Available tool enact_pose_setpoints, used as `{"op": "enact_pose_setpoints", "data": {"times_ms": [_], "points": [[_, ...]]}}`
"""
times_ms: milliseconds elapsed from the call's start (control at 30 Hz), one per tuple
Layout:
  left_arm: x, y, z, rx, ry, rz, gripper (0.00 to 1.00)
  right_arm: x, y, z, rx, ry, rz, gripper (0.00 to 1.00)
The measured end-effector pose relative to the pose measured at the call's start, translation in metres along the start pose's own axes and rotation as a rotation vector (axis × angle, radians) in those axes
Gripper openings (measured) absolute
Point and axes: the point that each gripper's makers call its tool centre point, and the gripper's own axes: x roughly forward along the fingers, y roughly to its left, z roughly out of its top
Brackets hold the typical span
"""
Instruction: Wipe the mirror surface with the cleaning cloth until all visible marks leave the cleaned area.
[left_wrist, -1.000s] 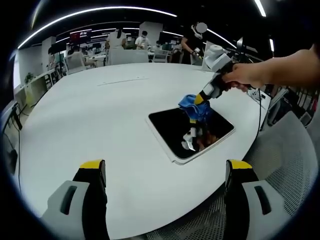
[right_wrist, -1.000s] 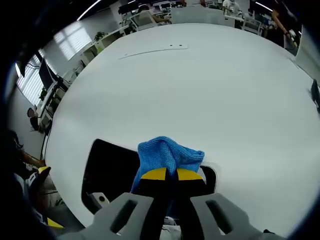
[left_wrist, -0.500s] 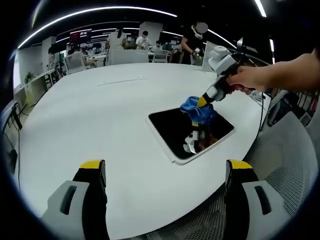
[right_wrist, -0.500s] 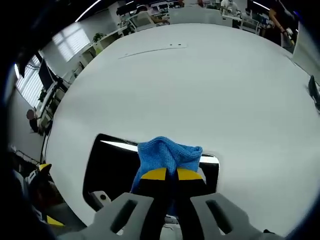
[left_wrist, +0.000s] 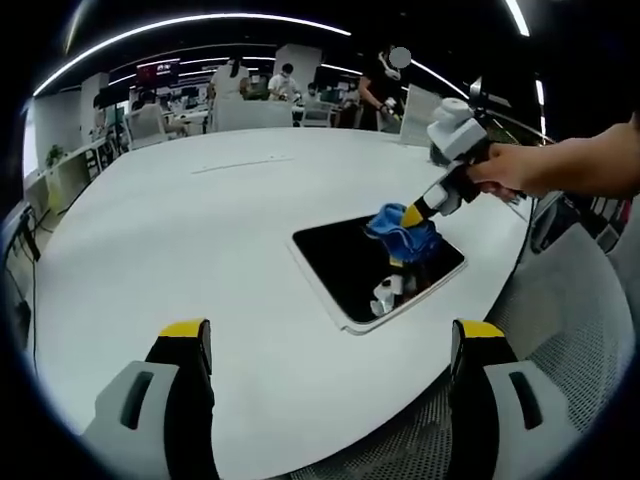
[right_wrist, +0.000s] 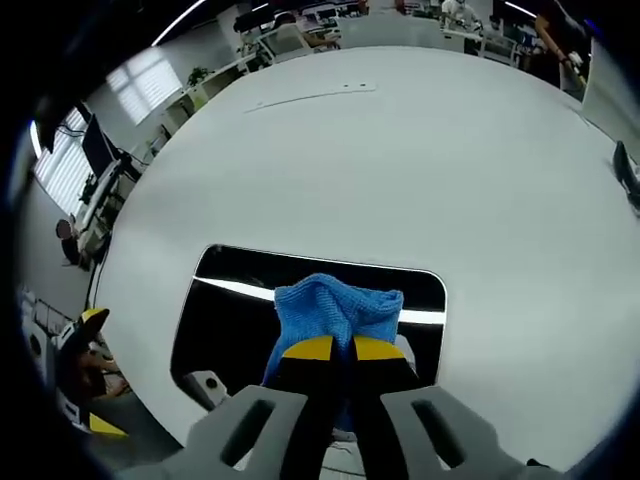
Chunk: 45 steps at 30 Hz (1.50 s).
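Note:
A flat rectangular mirror (left_wrist: 360, 268) with a white frame lies on the round white table (left_wrist: 200, 230), to the right of centre in the left gripper view. My right gripper (left_wrist: 410, 214) is shut on a blue cleaning cloth (left_wrist: 402, 226) and presses it onto the mirror's far right part. In the right gripper view the cloth (right_wrist: 335, 310) bulges just beyond my right gripper (right_wrist: 334, 348), over the dark mirror (right_wrist: 230, 310). My left gripper (left_wrist: 330, 345) stands open above the table's near edge, well short of the mirror, with nothing in it.
A person's hand and forearm (left_wrist: 560, 168) reach in from the right holding the right gripper. Desks, chairs and several people (left_wrist: 285, 85) stand in the office behind the table. A mesh chair seat (left_wrist: 590, 330) lies beyond the table's right edge.
The right gripper has drawn the cloth back across the mirror towards its right side. More of the dark glass now lies beyond the cloth in the right gripper view. The left gripper has stayed put.

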Motion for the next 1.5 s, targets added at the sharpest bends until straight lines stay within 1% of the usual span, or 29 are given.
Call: {"op": "enact_pose_setpoints", "data": {"times_ms": [100, 267, 400, 467, 600, 767, 1100, 1200, 1367, 1500], "points": [[0.0, 0.003, 0.001, 0.01, -0.006, 0.014, 0.99, -0.002, 0.001, -0.003, 0.0, 0.0, 0.005, 0.0], [0.0, 0.003, 0.001, 0.003, -0.006, 0.013, 0.99, -0.006, 0.003, -0.012, 0.0, -0.018, 0.013, 0.0], [0.0, 0.002, 0.001, 0.007, -0.006, 0.01, 0.99, -0.01, 0.006, -0.02, 0.015, -0.015, 0.018, 0.0], [0.001, 0.001, 0.001, 0.008, -0.003, 0.004, 0.99, -0.011, 0.007, -0.022, 0.003, -0.017, 0.017, 0.0], [0.002, -0.001, 0.0, 0.009, 0.0, -0.001, 0.99, -0.014, 0.009, -0.029, 0.025, -0.02, 0.028, 0.0], [0.002, -0.002, 0.0, 0.008, 0.002, -0.008, 0.99, -0.018, 0.01, -0.038, 0.039, -0.002, 0.034, 0.0], [0.003, -0.005, 0.001, 0.001, 0.0, -0.022, 0.99, -0.025, 0.013, -0.053, 0.07, 0.003, 0.048, 0.0], [0.004, -0.005, 0.0, 0.001, 0.0, -0.027, 0.99, -0.027, 0.014, -0.058, 0.091, 0.019, 0.054, 0.0], [0.004, -0.006, 0.0, 0.002, 0.001, -0.028, 0.99, -0.03, 0.015, -0.065, 0.093, 0.022, 0.055, 0.0], [0.004, -0.006, 0.0, -0.002, 0.0, -0.025, 0.99, -0.033, 0.018, -0.071, 0.06, 0.02, 0.049, 0.0]]}}
